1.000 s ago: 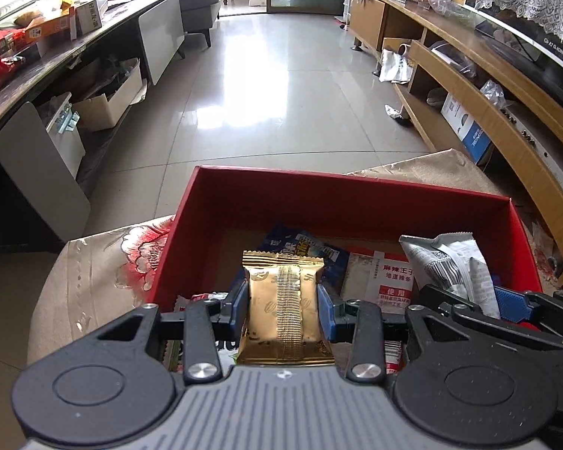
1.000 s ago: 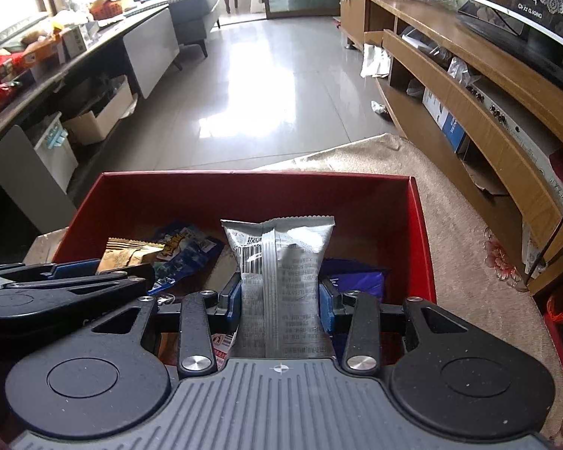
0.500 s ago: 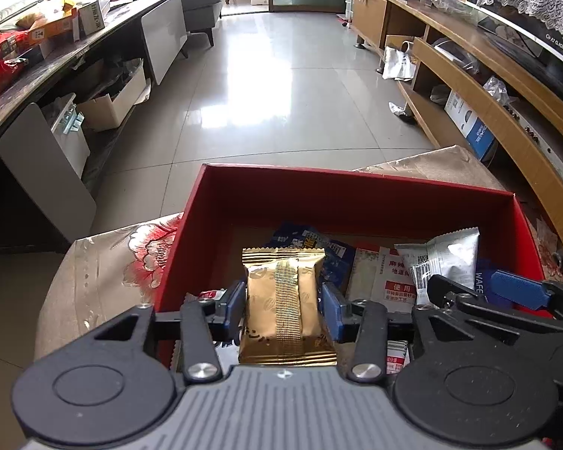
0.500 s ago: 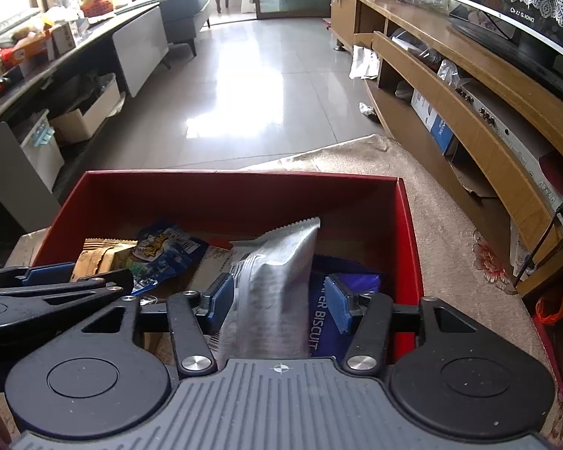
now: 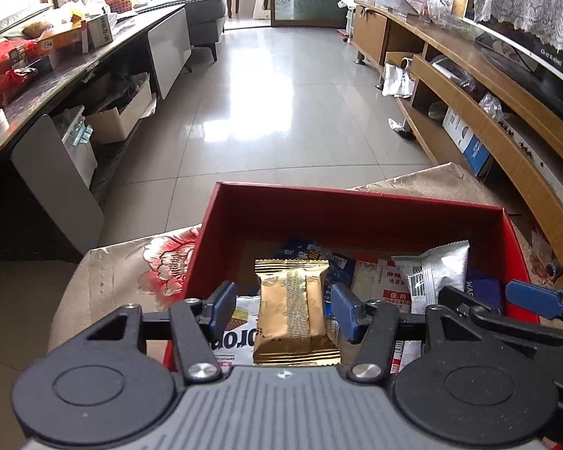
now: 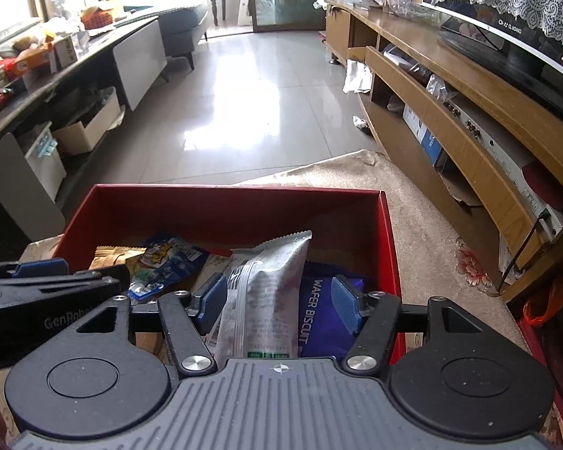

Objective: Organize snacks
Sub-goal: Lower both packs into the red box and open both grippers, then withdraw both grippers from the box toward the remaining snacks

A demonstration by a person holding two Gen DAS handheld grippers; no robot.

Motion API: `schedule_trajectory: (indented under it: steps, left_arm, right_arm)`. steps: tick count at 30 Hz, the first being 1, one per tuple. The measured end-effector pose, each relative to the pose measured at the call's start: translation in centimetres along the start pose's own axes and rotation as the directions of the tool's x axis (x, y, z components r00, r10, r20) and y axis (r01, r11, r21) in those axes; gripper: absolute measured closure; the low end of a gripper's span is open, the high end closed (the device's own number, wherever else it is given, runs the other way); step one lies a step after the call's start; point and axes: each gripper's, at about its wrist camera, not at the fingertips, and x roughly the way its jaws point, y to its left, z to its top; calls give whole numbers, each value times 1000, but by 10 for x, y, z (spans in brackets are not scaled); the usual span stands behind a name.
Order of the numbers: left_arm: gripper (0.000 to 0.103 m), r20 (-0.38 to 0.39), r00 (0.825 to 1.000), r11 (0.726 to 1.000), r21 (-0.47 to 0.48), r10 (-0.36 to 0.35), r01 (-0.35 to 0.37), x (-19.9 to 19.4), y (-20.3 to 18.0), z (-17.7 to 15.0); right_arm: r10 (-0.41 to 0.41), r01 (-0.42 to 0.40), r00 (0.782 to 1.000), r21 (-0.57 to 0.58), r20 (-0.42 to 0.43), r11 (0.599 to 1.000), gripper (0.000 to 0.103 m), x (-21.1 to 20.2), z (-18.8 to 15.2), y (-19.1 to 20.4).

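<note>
Pale floor tiles [image 5: 281, 105] stretched away open beyond the red box [image 5: 341, 210], which sat on a flowered cloth [image 5: 157, 266] covering the counter, with wooden shelving [image 6: 469, 138] close along the right. Inside the box's upright walls little room was left among the packets. The gold packet [image 5: 292, 311] lay flat, its long axis running away from the left gripper [image 5: 283, 309], whose jaws were opening, both pads clear of the packet between them. The silver packet [image 6: 266, 300] leaned leftward, top edge toward the far wall, between the right gripper's [image 6: 277, 303] opening jaws, beside a purple wafer pack [image 6: 322, 322]; the left pad sat against it, the right pad stood apart.
</note>
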Motion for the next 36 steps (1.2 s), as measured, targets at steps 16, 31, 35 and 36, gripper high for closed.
schedule_trajectory:
  steps: [16,31,35,36]
  left_arm:
    - [44,46,998,999,5,-32,32,-31,4,-12]
    - [43,53,995,996,33,-83,81,-62,-3,-45]
    - [43,33,994,993,57,-104,102,-70,-8,-60]
    - [43,31,994,992,66,-107,105,-72,-10,-64]
  right_arm:
    - [6,-5,1000,-5,19,1000,26,-29,-15,-1]
    - [-38,37,999,62,18,997,23,-62,-48,-30]
    - [-68,67,998,70,5,995,22,-75,-65,-39]
    - [-72,71,997,76,1,995,22,-78,-70,-43]
